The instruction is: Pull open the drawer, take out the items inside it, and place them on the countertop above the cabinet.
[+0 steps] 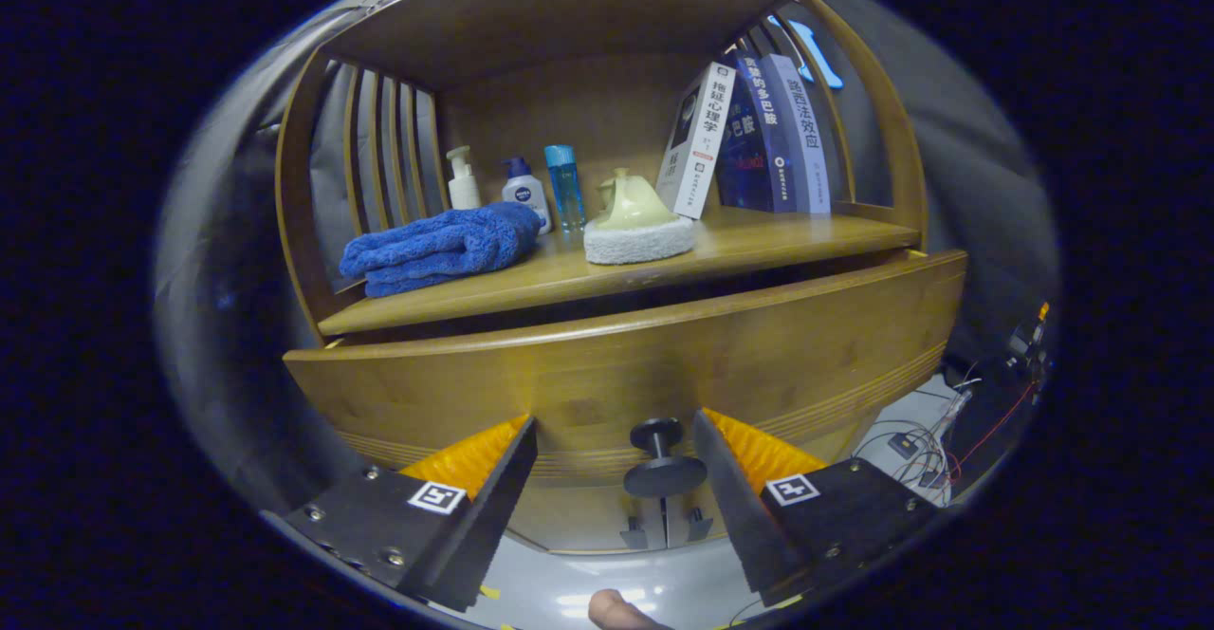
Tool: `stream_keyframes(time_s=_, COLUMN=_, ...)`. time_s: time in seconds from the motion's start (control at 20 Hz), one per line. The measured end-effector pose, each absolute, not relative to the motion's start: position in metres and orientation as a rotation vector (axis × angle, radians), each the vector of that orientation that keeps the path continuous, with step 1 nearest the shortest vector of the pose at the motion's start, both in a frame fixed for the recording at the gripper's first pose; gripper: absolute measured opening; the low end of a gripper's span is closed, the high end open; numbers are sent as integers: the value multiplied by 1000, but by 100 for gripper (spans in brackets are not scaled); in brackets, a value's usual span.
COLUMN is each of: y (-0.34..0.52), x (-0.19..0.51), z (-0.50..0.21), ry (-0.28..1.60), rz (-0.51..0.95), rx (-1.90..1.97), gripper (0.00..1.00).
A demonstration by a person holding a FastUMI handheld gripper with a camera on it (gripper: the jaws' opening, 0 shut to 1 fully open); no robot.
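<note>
the tongs (615, 440) are held level and pointed straight ahead, with the two fingers (493, 478) spread wide apart. the gap between them is broad and neither finger presses on anything; their inner faces angle toward each other from either side. below and between the fingers, a bit of the person's hand (621, 611) peeks up, apparently a fingertip or thumb.

Blue towel (438, 248), brown wooden drawer (664, 355), black knob (662, 459).
</note>
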State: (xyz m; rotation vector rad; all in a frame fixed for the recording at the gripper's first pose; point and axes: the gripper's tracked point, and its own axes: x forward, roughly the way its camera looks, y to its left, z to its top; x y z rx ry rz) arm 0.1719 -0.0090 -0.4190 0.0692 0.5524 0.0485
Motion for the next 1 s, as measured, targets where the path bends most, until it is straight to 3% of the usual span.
stream_keyframes(time_s=1.0, y=-9, x=193, z=-420, ry=565, rz=15, rx=138, gripper=99)
